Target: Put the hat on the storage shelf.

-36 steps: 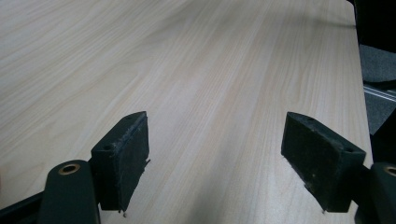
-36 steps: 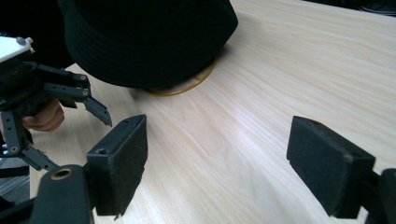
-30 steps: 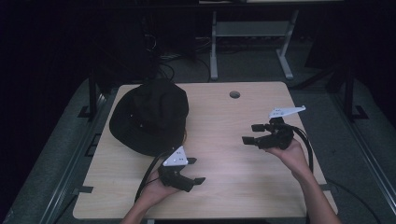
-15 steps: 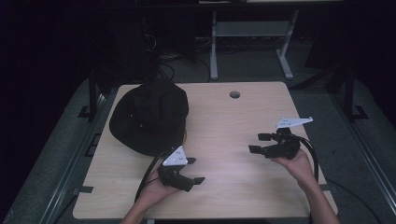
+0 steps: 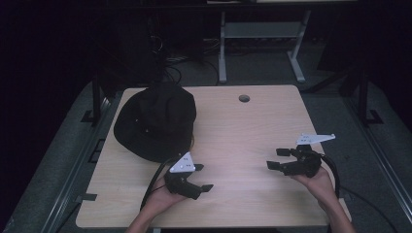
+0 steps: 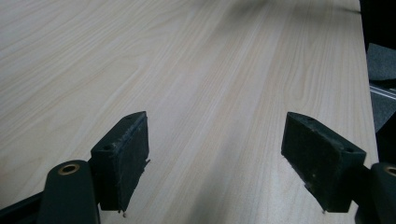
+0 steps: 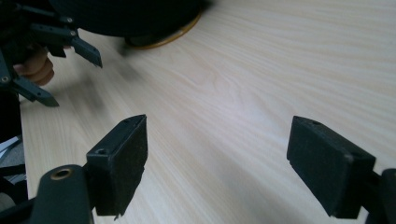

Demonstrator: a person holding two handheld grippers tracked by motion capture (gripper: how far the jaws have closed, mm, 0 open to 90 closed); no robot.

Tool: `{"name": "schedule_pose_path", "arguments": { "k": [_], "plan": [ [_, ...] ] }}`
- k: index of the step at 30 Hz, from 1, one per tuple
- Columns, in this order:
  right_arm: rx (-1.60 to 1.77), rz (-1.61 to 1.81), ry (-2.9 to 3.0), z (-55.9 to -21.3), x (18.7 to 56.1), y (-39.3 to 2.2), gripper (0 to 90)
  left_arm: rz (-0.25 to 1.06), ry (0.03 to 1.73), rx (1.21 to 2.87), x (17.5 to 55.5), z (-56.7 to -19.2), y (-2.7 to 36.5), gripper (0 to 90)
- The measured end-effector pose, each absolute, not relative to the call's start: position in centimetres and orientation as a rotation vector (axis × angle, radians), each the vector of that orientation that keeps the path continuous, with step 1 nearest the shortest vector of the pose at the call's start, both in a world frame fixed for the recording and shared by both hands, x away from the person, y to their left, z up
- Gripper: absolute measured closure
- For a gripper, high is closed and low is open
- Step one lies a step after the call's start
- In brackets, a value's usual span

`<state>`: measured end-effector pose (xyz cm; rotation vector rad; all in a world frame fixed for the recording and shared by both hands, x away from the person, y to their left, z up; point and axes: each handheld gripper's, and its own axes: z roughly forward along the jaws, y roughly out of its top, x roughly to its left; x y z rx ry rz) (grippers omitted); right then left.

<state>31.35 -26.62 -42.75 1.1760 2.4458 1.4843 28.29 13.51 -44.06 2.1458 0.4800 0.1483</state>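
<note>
Hat [image 5: 156,121] just beyond left tongs [image 5: 203,177], well apart from right tongs [image 5: 277,158]; both wide open, empty.

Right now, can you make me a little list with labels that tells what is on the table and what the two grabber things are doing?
table: light wooden table with a small round hole near its far edge
hat: black fabric hat lying on the far left part of the table
left gripper: jaws open, holding nothing, just above the wood near the front edge, close to the hat
right gripper: jaws open, holding nothing, over the right side, pointing left
between the grippers: bare wood
</note>
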Motion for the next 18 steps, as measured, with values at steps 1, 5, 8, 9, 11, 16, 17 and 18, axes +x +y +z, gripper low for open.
{"name": "schedule_pose_path", "arguments": {
  "k": [1,5,8,9,11,16,17,18],
  "plan": [
    [1.17,1.484,2.444,-42.9,31.2,-26.8,19.7,0.149,0.482,2.146,28.3,-44.1,13.5,22.7],
    [1.194,1.493,2.435,-43.4,30.4,-27.4,19.7,0.147,0.486,2.145,28.3,-44.1,13.5,22.7],
    [1.195,1.492,2.431,-43.7,29.9,-27.7,19.7,0.146,0.489,2.143,28.3,-44.1,13.6,22.6],
    [1.197,1.491,2.431,-43.8,29.8,-27.8,19.7,0.145,0.489,2.143,28.3,-44.1,13.6,22.7],
    [1.202,1.487,2.433,-43.9,29.5,-27.9,19.5,0.148,0.487,2.145,28.3,-44.0,13.6,22.7],
    [1.211,1.486,2.43,-44.4,28.7,-28.2,18.9,0.144,0.488,2.146,28.3,-44.0,13.6,22.7],
    [1.214,1.484,2.431,-44.5,28.5,-28.3,18.7,0.143,0.489,2.145,28.3,-44.1,13.6,22.7],
    [1.214,1.486,2.422,-44.6,28.3,-28.3,18.6,0.144,0.488,2.147,28.3,-44.1,13.6,22.7]
  ]
}}
